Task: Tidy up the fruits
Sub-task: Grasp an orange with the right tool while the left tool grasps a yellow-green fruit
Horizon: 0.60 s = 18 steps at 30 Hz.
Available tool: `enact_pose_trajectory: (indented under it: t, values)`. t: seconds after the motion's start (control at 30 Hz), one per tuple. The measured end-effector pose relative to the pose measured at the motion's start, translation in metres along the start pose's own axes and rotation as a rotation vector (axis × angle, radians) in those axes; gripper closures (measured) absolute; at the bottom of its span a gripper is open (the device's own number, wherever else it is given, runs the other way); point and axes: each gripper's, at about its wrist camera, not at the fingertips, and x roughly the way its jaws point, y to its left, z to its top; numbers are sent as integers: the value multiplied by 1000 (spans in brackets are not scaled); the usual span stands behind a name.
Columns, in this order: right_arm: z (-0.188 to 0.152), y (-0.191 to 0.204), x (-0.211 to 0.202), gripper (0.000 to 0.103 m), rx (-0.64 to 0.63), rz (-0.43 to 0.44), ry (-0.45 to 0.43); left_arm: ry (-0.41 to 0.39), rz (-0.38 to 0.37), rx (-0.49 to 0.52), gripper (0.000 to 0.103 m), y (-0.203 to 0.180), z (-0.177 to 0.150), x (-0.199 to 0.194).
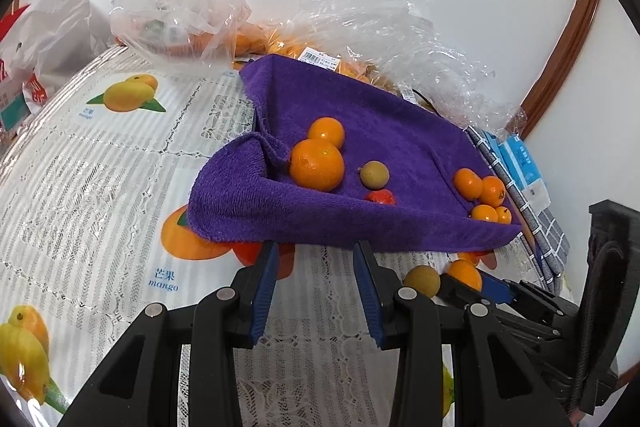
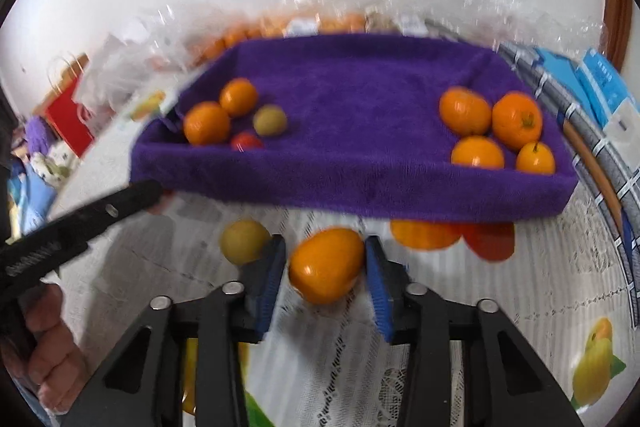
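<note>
The right gripper (image 2: 325, 269) holds its fingers apart around an orange fruit (image 2: 326, 265) near the purple towel (image 2: 360, 183); contact is blurred. The left gripper (image 1: 316, 263) is spread, empty. The towel's near edge half hides a red fruit (image 1: 380, 196).

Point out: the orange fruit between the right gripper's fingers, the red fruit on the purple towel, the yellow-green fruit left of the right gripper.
orange fruit (image 2: 326, 265), right wrist view, its front face
red fruit (image 2: 247, 141), right wrist view, its top
yellow-green fruit (image 2: 244, 240), right wrist view, its centre

purple towel (image 2: 360, 99), orange kumquat (image 2: 326, 265), white lace fruit-print tablecloth (image 1: 100, 179)
</note>
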Motion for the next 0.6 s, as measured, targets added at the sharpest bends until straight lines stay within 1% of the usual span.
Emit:
enact_pose_trajectory:
  t: [0.13, 0.23, 0.33, 0.4, 0.5, 0.57, 0.6]
  values:
    - [-2, -3, -8, 68, 4, 8, -24, 2, -2, 26, 66, -4, -2, 1]
    - [-5, -14, -24, 68, -1, -39, -88, 2, -20, 59, 66, -11, -4, 0]
    - [-10, -34, -39, 68, -13, -90, -133, 9, -58, 101, 66, -20, -7, -1]
    - [-14, -53, -45, 68, 20, -95, -149, 19, -90, 146, 66, -30, -10, 0]
    - [-19, -74, -47, 68, 84, -78, -150, 33, -123, 232, 66, -49, -18, 1]
    - [-21, -83, -51, 68, 125, -50, -164, 44, -127, 281, 66, -60, -22, 3]
    - [-20, -84, -52, 68, 128, -68, -173, 49, -123, 311, 66, -66, -23, 4]
